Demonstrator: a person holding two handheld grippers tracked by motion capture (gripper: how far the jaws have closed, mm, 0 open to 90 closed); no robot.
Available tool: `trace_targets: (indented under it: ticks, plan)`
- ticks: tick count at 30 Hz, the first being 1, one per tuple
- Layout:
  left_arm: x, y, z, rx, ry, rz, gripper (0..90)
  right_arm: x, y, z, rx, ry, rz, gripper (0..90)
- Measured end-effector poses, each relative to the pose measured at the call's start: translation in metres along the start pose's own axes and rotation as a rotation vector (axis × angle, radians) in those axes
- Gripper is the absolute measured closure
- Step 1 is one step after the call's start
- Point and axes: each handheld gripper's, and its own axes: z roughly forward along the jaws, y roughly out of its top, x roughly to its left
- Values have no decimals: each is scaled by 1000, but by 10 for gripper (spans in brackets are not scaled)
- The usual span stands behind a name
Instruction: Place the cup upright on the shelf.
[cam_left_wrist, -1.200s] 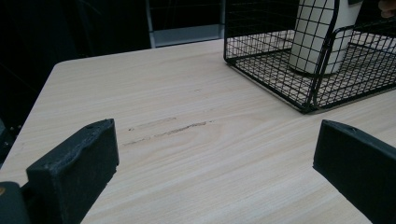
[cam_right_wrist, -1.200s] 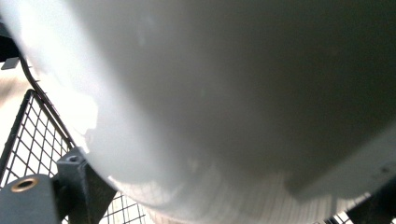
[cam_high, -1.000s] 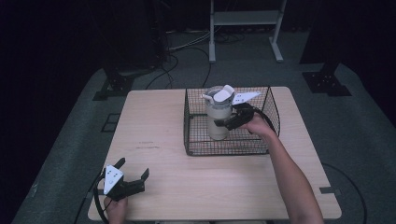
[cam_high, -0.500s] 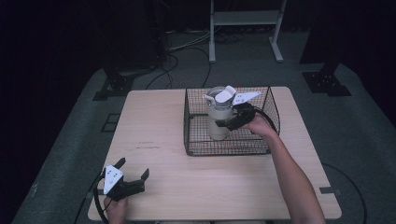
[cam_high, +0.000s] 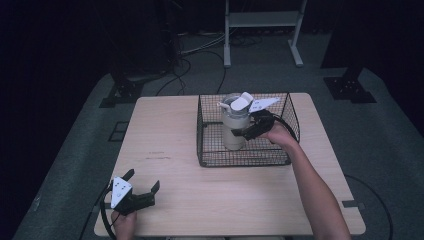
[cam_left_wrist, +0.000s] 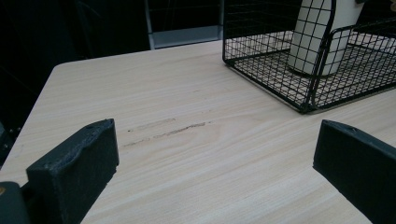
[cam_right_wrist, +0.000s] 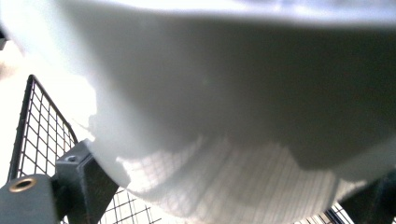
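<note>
Scene: a pale wooden table seen from above, with a black wire basket standing at about 1 o'clock from the table's middle.

Tumbler: a cream tumbler with a white lid stands upright inside the basket, toward its 9 o'clock wall; in the left gripper view it is seen resting on the basket floor behind the mesh.

Right gripper: the right gripper reaches in from the basket's 3 o'clock side, with the person's hand behind it. Its jaws sit on either side of the tumbler's body, closed onto it; in the right gripper view the pale wall lies directly between the two jaw tips.

Left gripper: the left gripper rests near the table's 7 o'clock corner, jaws spread wide and holding nothing; bare wood lies between them in its own view.

Change over the last second: very little. The tumbler stands in the same spot and at the same tilt as a second ago, the right gripper has stayed at its side, and the left has not moved.

Meaning for the task: the grasp appears settled but the lift has not begun. The next move is probably a straight raise, high enough for the tumbler's base to pass over the basket rim.

Risk: the grip is low on a tall body, so it may tip toward 9 o'clock.
</note>
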Motion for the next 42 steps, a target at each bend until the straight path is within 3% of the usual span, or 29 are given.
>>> trace_targets:
  ticks: [19,26,33,37,42]
  plan:
    - [-1,0,1,3,4,1,0,-1,-4,-29,10,-43,52,78]
    - [0,0,1,4,4,1,0,2,0,-35,9,-46,66,78]
    - [0,0,1,6,3,1,0,5,7,-46,-3,-86,83,79]
    - [0,0,1,7,4,2,0,5,10,-60,-18,-127,136,79]
    - [0,0,1,9,5,3,0,6,13,-71,-36,-143,161,79]
